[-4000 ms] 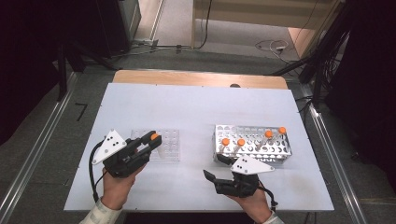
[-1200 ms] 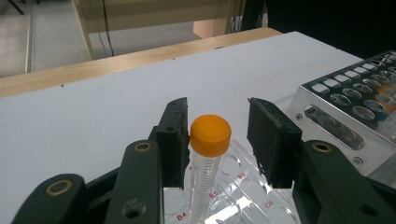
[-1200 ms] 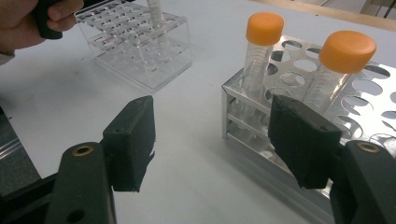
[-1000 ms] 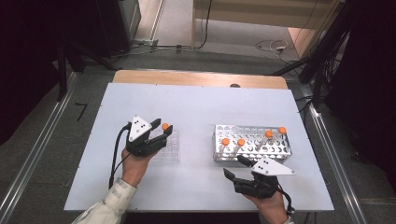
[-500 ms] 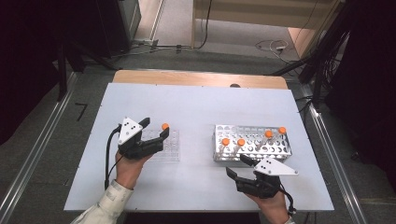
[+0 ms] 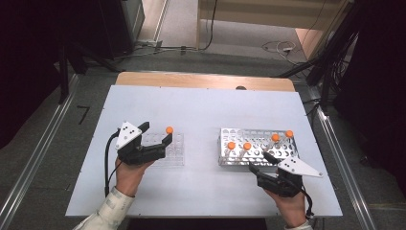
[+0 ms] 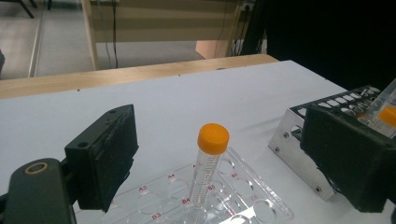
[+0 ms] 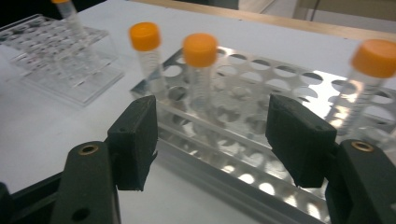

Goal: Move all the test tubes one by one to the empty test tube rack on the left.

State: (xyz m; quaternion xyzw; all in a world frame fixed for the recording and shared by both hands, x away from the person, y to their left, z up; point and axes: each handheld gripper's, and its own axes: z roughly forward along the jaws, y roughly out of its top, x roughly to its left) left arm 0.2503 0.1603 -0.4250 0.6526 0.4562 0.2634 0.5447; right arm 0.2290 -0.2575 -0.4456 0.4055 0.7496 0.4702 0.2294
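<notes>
An orange-capped tube (image 6: pixel 169 130) stands upright in a clear plastic rack (image 6: pixel 173 155) at the table's left. My left gripper (image 6: pixel 155 133) is open at that rack. In the left gripper view the tube (image 7: pixel 205 168) rises between the wide-apart jaws of the left gripper (image 7: pixel 224 161) and touches neither. A metal rack (image 6: pixel 258 154) at the right holds several orange-capped tubes (image 6: pixel 247 145). My right gripper (image 6: pixel 260 163) is open just in front of it. In the right gripper view the right gripper (image 8: pixel 217 140) faces the metal rack (image 8: pixel 224 154), with two tubes (image 8: pixel 200 49) just beyond.
The white table (image 6: pixel 206 110) ends in a wooden strip (image 6: pixel 201 80) at the far edge. Metal rails (image 6: pixel 38 158) run along the floor on both sides. In the right gripper view the clear rack (image 8: pixel 60 56) is at the upper left.
The left gripper carried the tube up to the clear rack, let it go and drew back slightly to the left. The tube now stands alone. The right gripper shifted right earlier, then stayed still.
</notes>
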